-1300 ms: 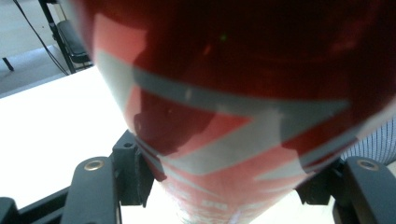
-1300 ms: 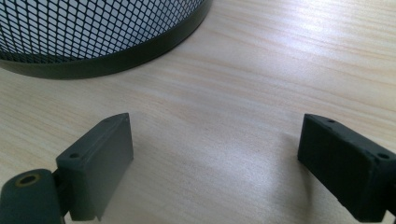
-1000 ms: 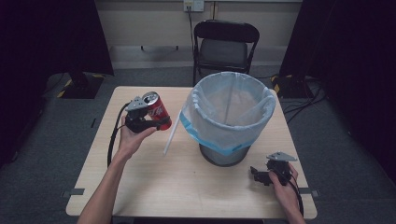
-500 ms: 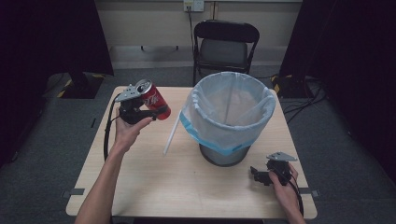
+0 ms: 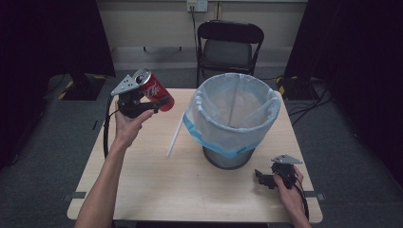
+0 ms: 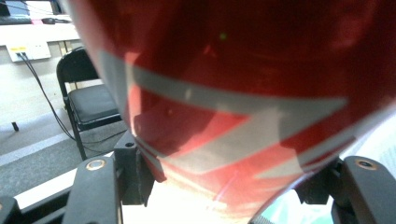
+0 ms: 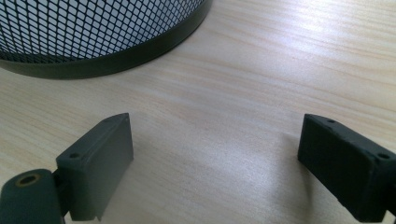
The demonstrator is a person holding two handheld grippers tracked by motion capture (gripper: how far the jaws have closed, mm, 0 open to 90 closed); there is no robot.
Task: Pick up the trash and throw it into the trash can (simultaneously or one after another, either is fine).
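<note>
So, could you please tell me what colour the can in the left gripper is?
The can is red with silver-grey markings, clearest in the left gripper view.

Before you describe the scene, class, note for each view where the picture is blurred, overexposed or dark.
Left gripper view: the red can sits so close that it is soft and blurred, with a blown-out white patch beneath it. Right gripper view: the wooden table shows pale glare streaks, the mesh bin stays fairly sharp. High view: the table is evenly lit, the room's sides fall into near-black.
</note>
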